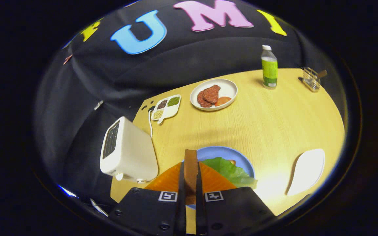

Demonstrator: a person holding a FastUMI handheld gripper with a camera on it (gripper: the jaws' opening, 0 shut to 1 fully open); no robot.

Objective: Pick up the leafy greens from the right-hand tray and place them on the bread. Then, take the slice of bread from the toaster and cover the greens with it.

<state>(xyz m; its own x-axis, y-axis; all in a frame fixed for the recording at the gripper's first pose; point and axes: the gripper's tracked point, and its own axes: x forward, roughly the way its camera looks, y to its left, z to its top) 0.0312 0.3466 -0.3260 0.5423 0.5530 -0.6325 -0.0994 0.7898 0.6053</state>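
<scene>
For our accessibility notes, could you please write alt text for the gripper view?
The gripper is shut on a slice of bread, held on edge above a blue plate with leafy greens. A white toaster stands beside it on the wooden table.

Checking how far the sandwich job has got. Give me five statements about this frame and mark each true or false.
1. The gripper is shut on a slice of bread held edge-on between its fingers. True.
2. The leafy greens lie on the blue plate. True.
3. The white tray to the right holds the greens. False: nothing lies on it.
4. The toaster stands to the right of the blue plate. False: it stands to its left, at the table edge.
5. The bottle lies on its side. False: it stands upright near the far edge.
</scene>
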